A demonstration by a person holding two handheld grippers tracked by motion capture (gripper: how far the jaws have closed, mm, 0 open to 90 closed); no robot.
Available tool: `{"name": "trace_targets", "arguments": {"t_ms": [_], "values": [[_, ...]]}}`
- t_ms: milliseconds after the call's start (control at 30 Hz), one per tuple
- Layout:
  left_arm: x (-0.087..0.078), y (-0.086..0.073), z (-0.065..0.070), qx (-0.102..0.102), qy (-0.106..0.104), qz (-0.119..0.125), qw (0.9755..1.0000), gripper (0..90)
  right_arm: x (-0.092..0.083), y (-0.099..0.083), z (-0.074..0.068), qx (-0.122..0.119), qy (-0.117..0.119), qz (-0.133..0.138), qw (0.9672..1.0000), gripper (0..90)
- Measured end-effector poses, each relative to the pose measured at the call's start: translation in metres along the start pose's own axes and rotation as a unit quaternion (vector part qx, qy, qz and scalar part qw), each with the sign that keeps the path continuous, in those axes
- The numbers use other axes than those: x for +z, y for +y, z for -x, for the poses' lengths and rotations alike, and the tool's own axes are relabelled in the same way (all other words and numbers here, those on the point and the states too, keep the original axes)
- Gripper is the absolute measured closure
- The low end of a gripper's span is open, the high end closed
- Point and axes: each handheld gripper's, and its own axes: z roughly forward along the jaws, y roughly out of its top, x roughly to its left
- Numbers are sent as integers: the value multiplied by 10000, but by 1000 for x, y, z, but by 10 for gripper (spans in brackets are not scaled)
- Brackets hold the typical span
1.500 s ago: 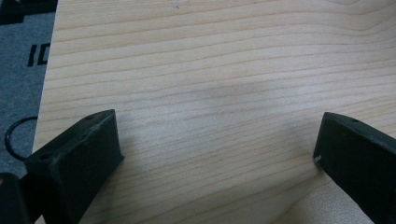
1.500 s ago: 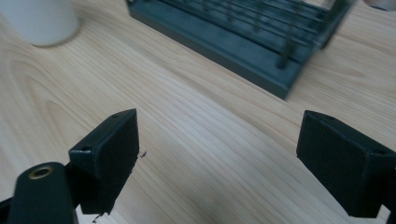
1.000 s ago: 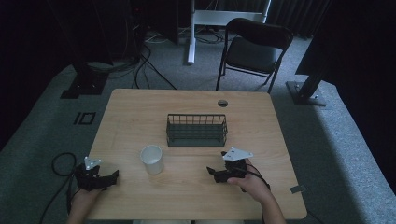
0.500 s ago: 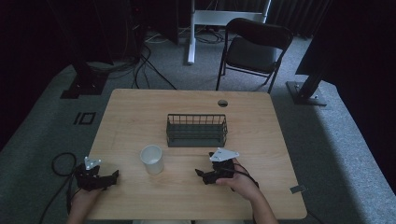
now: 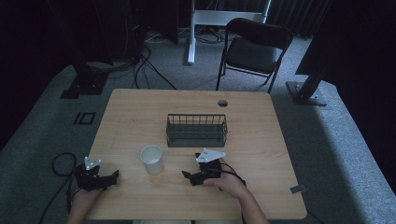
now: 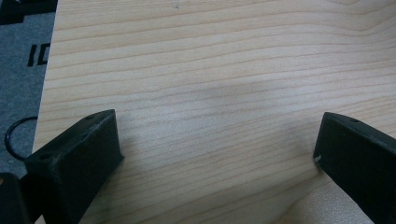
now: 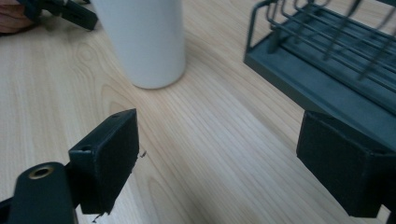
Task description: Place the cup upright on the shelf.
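Note:
A white cup (image 5: 152, 159) stands upright on the wooden table (image 5: 140, 112), in front of a dark wire rack (image 5: 197, 130). My right gripper (image 5: 188, 176) rests low on the table to the right of the cup, open, its jaws pointing left toward it. In the right gripper view the cup (image 7: 142, 42) stands ahead of the open gripper (image 7: 219, 163), with the rack (image 7: 327, 60) at upper right. My left gripper (image 5: 113, 176) lies near the front left corner, open with nothing between its jaws. Bare wood lies between its wide jaws in the left gripper view (image 6: 217, 140).
A round cable hole (image 5: 222, 103) sits near the table's far edge. Behind the table stand a black folding chair (image 5: 254, 49) and dark stand bases on grey carpet. A cable loop (image 5: 60, 163) lies on the floor by the left edge.
My right gripper has moved left across the table toward the cup. The left gripper, cup and rack have stayed put.

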Motion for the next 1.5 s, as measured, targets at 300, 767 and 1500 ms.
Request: {"name": "trace_targets", "arguments": {"t_ms": [300, 767, 1500], "values": [[0, 0, 0, 0, 1, -1, 10000, 8, 13, 12, -10, 6, 221, 216, 9995, 128], [0, 0, 0, -2, 0, 2, 10000, 8, 38, 26, -26, -273, 416, 155, 9986, 129], [0, 0, 0, -1, -1, 0, 10000, 8, 71, 50, -41, -360, 602, 317, 9970, 128]]}}
